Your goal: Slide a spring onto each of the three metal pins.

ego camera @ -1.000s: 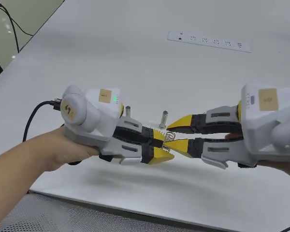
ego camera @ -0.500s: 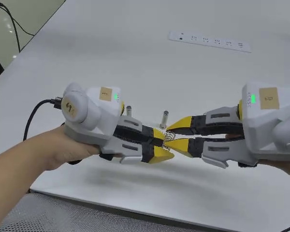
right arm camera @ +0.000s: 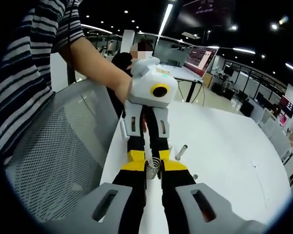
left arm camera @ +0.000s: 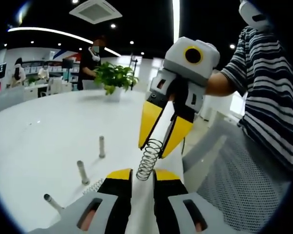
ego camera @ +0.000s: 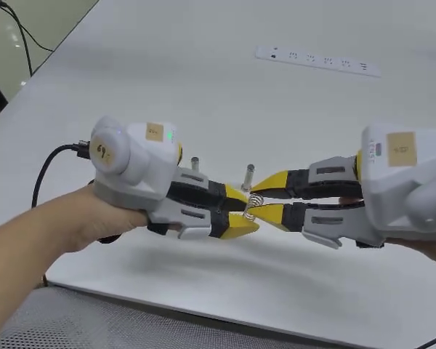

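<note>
A broad white surface [ego camera: 167, 73] runs from 6 o'clock to 12 o'clock in the head view. A white power strip [ego camera: 318, 62] lies flat on it at 1 o'clock, well apart from everything else. At 7 o'clock, below the surface's near edge, is a grey perforated panel [ego camera: 94, 327]. In the left gripper view a potted green plant [left arm camera: 115, 78] stands at 11 o'clock on the far side of the surface, with a person standing [left arm camera: 90, 61] just behind it. A square ceiling vent [left arm camera: 95, 10] sits near 12 o'clock beside a long light strip [left arm camera: 176, 14].
</note>
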